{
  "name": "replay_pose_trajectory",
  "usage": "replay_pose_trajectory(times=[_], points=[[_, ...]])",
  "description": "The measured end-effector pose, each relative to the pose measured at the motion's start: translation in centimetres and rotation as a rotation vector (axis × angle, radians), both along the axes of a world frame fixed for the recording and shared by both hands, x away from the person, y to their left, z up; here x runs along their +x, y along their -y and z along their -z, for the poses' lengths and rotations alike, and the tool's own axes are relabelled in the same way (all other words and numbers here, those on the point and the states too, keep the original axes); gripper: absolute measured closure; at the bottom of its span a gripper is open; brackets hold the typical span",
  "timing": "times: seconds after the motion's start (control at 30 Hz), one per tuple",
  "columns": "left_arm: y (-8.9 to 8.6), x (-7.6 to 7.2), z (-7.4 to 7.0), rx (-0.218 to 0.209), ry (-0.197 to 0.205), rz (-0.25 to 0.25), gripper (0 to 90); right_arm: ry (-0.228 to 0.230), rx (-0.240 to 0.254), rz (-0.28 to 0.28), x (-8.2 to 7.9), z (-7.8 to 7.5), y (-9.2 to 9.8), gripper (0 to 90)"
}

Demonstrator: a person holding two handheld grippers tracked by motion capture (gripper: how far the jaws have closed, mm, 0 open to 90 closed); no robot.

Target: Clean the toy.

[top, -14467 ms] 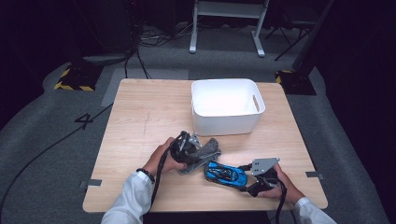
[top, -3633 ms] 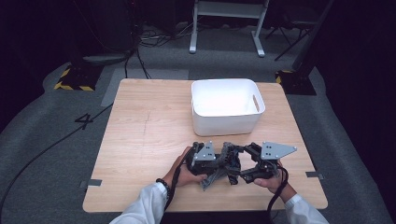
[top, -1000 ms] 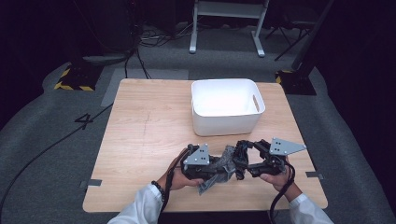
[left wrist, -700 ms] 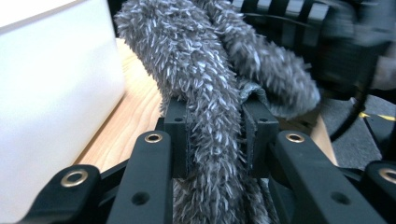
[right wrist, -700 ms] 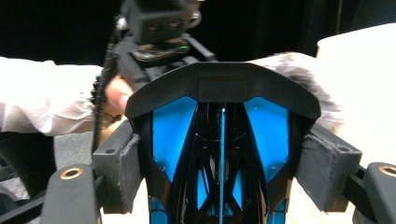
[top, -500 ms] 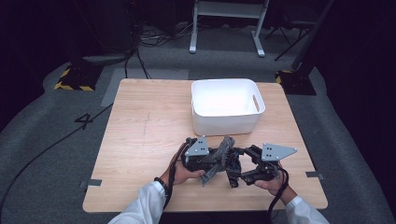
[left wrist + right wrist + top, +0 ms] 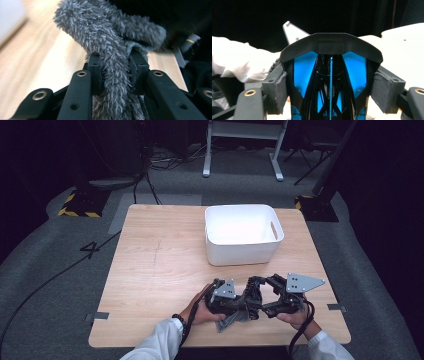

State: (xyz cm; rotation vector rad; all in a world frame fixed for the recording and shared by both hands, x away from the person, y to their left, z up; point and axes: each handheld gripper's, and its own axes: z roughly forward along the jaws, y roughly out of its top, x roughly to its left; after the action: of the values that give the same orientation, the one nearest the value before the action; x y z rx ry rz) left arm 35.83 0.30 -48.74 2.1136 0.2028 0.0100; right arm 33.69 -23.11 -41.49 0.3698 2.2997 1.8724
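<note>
Fluffy grey cloth [image 7: 112, 50] is pinched in the left gripper [image 7: 115, 68] fingers; right gripper [image 7: 330, 87] fingers clamp a glossy blue-black toy car [image 7: 330, 75].

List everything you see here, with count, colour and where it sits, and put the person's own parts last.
toy car: one, blue and black, clamped between the right gripper's pads
fluffy cloth: one, grey, pinched in the left gripper's jaws, at the table's near edge
bin: one, white, on the far right part of the table
table: one, light wood
left gripper: one, black with grey plate, near edge
right gripper: one, black with grey plate, beside the left gripper
sleeves: two, white, bottom of the high view
</note>
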Motion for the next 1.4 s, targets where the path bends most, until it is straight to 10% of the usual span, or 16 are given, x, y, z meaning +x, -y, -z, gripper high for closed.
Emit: replay_pose_trajectory(times=[0.3,0.63,0.97,1.4], points=[[-0.2,-1.2,-1.1,0.000,0.007,0.086,68.8,0.016,-0.019,0.104,1.2,0.2,1.8,25.5],[-3.3,-1.7,-4.5,-0.125,0.087,0.007,68.7,-0.024,-0.019,0.111,1.8,0.8,2.0,25.4],[-3.9,-0.2,-4.5,-0.142,0.093,-0.099,68.5,-0.040,0.008,0.029,1.0,0.8,0.9,25.4],[-6.0,-0.5,-6.6,-0.258,0.123,-0.139,69.4,-0.027,-0.119,0.005,0.7,2.1,-0.9,25.5]])
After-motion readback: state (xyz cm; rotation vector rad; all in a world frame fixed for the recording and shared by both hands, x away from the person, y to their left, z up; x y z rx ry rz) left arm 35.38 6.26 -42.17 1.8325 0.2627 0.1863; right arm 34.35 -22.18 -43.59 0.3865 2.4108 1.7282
